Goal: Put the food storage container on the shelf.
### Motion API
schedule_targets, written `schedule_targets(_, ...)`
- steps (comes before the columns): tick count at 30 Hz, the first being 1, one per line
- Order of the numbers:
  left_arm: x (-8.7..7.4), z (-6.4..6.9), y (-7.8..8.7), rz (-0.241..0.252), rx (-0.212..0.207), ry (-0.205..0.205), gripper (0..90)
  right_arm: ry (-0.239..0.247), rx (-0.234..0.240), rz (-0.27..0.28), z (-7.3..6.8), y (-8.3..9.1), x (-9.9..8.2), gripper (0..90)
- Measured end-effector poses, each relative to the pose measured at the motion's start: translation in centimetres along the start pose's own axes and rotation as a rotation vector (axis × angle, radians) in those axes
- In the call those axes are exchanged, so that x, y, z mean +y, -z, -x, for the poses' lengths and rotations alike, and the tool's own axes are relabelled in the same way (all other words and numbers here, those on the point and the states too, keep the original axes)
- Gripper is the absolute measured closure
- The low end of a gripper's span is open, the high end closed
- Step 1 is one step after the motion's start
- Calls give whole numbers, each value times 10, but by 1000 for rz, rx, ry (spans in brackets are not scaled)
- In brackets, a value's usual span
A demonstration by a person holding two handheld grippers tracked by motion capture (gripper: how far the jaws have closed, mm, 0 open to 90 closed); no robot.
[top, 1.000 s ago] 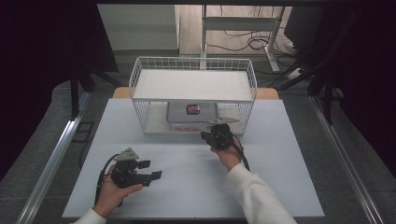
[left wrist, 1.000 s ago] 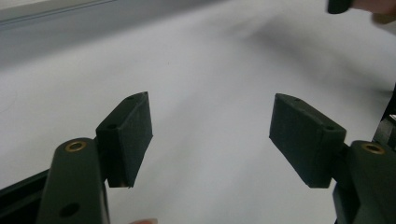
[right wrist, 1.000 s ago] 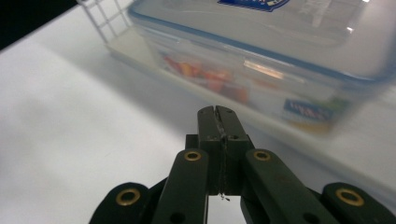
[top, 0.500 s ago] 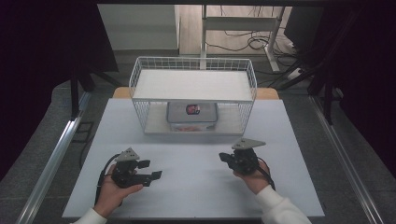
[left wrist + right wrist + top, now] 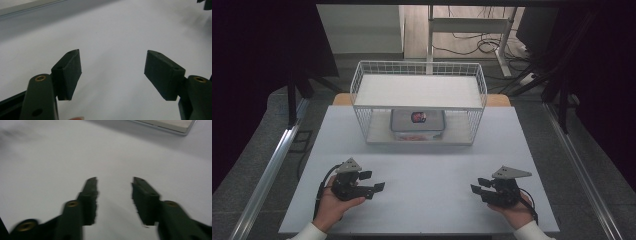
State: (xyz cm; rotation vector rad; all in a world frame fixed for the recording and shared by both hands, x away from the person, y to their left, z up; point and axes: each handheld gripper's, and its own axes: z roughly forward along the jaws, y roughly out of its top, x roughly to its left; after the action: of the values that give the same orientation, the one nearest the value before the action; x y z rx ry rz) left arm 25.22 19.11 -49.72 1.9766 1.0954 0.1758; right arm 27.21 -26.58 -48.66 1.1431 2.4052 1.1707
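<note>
Box (image 5: 417, 121) sits on the lower shelf of the wire rack (image 5: 419, 92); placing looks done. Right gripper (image 5: 480, 186) near the table's front edge, jaws just opening, empty. Left gripper (image 5: 373, 183) likewise, released, empty.

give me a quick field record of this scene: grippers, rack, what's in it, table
left gripper: in the person's left hand, low over the table's near left, jaws open, nothing between them
right gripper: in the person's right hand, over the table's near right, jaws have just been opening, nothing between them
wire rack: white, two levels, at the far middle of the table
top shelf: bare
tin: flat grey box with a red picture on its lid, on the rack's lower level
table: white top, both grippers apart from the rack
</note>
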Motion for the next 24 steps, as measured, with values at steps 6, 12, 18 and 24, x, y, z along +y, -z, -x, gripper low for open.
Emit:
schedule_targets(6,0,-1,0,-1,7,-4,292,-23,16,15,3,1,1,378)
schedule_targets(12,0,-1,1,1,7,-3,291,-24,20,13,1,0,2,367)
schedule_targets(18,0,-1,0,0,8,-7,291,-21,11,20,2,1,2,358)
schedule_targets(24,0,-2,0,0,11,-4,288,-18,17,19,-1,-1,3,353)
